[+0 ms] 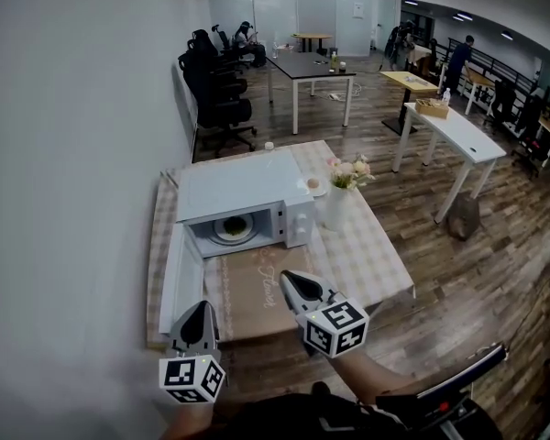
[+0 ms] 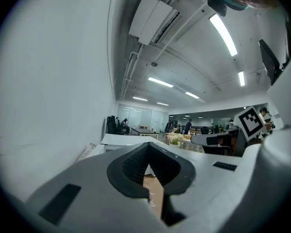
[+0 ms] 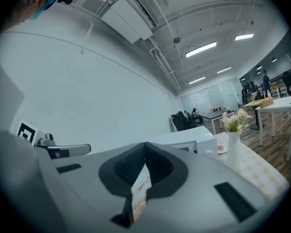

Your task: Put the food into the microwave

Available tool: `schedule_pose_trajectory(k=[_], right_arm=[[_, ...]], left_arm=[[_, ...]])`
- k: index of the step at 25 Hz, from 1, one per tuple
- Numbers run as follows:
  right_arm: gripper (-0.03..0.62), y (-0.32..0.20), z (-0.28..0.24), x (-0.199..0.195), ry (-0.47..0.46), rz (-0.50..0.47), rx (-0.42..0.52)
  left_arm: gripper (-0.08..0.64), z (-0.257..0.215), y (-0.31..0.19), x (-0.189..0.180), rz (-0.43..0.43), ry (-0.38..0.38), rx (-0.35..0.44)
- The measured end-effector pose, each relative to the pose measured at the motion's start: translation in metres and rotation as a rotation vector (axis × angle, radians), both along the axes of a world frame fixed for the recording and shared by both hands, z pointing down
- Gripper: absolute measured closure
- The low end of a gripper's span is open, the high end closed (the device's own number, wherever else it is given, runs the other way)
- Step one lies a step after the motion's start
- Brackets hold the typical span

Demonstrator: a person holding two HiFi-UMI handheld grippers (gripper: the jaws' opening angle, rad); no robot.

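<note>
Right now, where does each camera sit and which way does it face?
Head view: on the head, steeply down at the open microwave; left gripper and right gripper show.
Left gripper view: on that gripper, tilted up along its shut jaws toward the wall.
Right gripper view: same, on the right gripper.
Shared: the microwave.

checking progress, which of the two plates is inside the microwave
The larger plate, inside the open microwave. The other, a small plate holding an egg-like item, sits outside, right of it by the vase.
</note>
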State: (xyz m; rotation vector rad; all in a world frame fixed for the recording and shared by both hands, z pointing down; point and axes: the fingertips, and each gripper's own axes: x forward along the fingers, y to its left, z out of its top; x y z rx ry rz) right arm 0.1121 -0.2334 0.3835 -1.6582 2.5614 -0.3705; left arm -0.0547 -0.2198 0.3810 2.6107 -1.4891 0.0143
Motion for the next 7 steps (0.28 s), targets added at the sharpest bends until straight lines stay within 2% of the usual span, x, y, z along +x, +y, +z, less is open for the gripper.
schedule_pose_trajectory(k=[7], right_arm=[[0.584, 0.0025, 0.0027, 0.0016, 0.008, -0.021, 0.000]], left_arm=[[0.552, 0.0006, 0.0032, 0.0040, -0.009, 0.013, 0.011]])
